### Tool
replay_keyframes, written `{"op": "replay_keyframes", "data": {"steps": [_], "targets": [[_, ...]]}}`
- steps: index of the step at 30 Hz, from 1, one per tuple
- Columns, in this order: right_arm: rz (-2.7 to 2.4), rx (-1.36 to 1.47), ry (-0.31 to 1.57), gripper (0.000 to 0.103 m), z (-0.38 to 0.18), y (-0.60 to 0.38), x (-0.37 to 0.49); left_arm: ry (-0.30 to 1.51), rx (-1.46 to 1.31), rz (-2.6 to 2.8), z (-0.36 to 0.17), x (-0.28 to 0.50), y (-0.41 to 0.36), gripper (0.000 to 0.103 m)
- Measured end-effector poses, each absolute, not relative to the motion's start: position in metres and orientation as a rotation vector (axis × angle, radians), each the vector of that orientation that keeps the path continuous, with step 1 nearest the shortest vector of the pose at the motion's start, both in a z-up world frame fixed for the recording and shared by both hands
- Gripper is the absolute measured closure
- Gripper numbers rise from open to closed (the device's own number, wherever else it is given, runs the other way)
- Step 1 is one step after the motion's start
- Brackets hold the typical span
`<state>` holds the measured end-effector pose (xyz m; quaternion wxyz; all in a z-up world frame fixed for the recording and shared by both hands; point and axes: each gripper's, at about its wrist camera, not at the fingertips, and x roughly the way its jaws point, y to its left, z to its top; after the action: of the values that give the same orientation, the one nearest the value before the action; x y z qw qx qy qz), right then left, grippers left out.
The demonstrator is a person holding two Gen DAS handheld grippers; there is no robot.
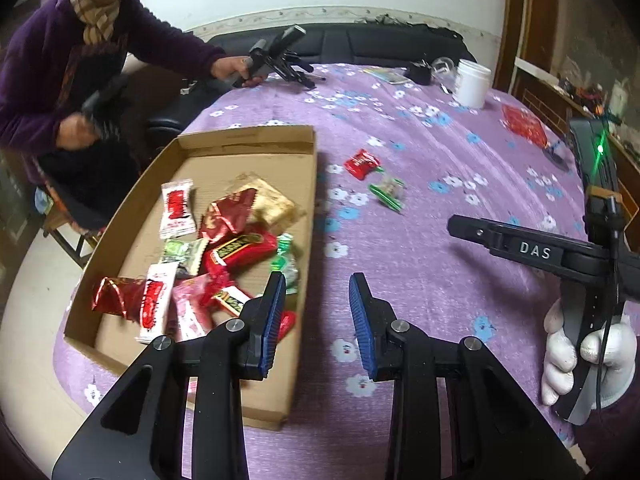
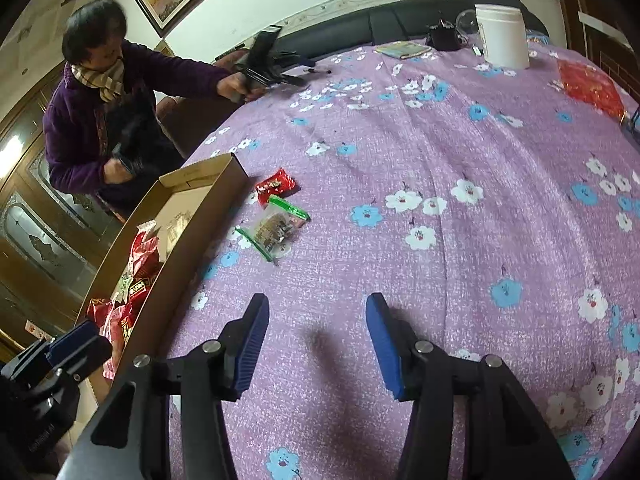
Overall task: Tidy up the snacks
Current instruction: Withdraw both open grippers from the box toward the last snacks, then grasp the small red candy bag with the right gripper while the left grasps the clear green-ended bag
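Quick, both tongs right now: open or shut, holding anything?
Left tongs: open, nothing between the pads, at the cardboard box's wall.
Right tongs: open, empty, over the purple tablecloth.

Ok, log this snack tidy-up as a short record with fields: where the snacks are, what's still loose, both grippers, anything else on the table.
surface: table with purple floral cloth
container: open cardboard box, at the table's edge
in box: pile of wrapped snacks, mostly red
loose on cloth: red packet and clear packet with green ends, beside the box
left gripper: open, holds nothing, above the box's near corner
right gripper: open, holds nothing, above bare cloth
far side: white tub
also present: seated person in purple
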<state>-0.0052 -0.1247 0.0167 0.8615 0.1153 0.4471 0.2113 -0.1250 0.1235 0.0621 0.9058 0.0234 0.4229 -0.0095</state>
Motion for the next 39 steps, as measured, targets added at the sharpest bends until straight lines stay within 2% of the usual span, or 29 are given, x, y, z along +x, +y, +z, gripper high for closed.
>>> {"op": "replay_keyframes", "data": {"steps": [16,23,29,39], "targets": [[0.447,0.236,0.957,0.048,0.011,-0.122,-0.005,0.896,0.057,-0.038,0.054,-0.121,0.116,0.072],[0.469,0.184,0.952,0.048,0.025,-0.113,0.003,0.853,-0.043,-0.053,0.063,-0.124,0.14,0.072],[0.472,0.11,0.935,0.048,0.042,-0.091,0.036,0.828,-0.149,-0.034,0.068,-0.128,0.17,0.072],[0.422,0.057,0.979,0.048,0.027,-0.025,0.114,0.829,-0.19,-0.032,0.066,-0.137,0.184,0.072]]}}
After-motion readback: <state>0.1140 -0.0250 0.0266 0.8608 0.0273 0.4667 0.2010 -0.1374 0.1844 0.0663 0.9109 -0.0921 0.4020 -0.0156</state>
